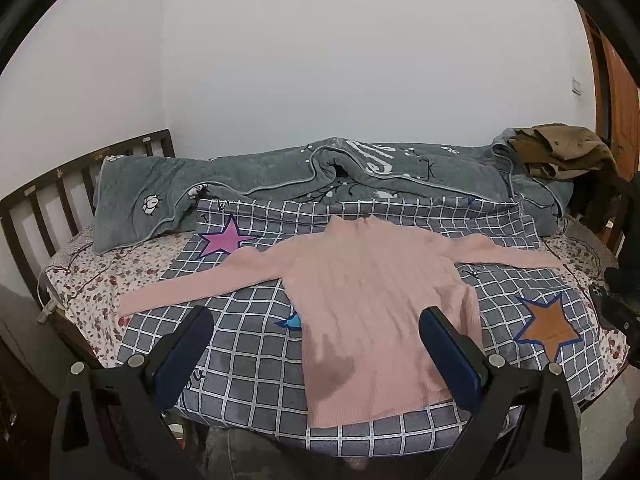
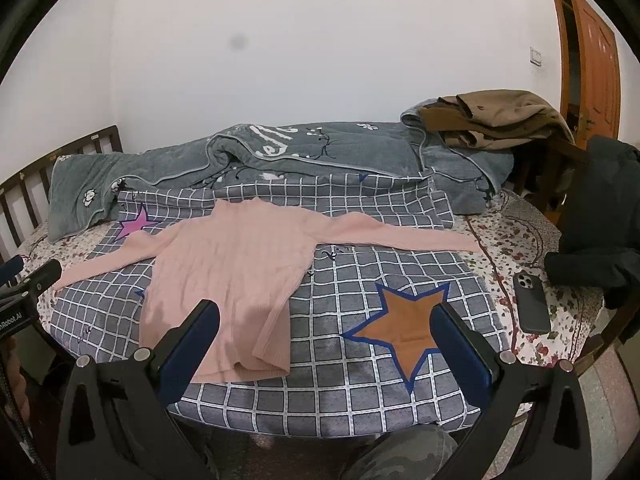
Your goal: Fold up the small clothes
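While both sets of jaws hang spread wide and empty off the near edge of the bed (image 1: 80,280), nothing is folded yet, so every risk is ahead.

Left gripper (image 1: 316,328) sits over the hem of the pink sweater (image 1: 372,300); right gripper (image 2: 326,320) sits further right, over the orange star (image 2: 404,336) on the checked blanket (image 2: 360,380).

Sweater lies flat, face up, hem just short of the bed's near edge, collar toward the far side, both sleeves stretched out sideways.

Failure modes, near to far:
- Hem is close to the near edge. A pull toward the person could drag it off the bed.
- Knit is thin on a soft blanket. Pinching low probably grabs the blanket too and lifts both.
- A dark patch on the lower front in the left wrist view: shadow or damp, can't tell.
- The sleeve toward the headboard ends on the floral sheet (image 1: 100,308), past the blanket edge. Long reach, and it'll likely trail or twist on the fold.
- The other sleeve tip ends near the blanket's right edge; phone (image 2: 532,304) lies further right on the sheet, a wide swing could knock it.
- Grey quilt (image 2: 240,152) is bunched along the far edge just behind the collar. Overshoot snags there.
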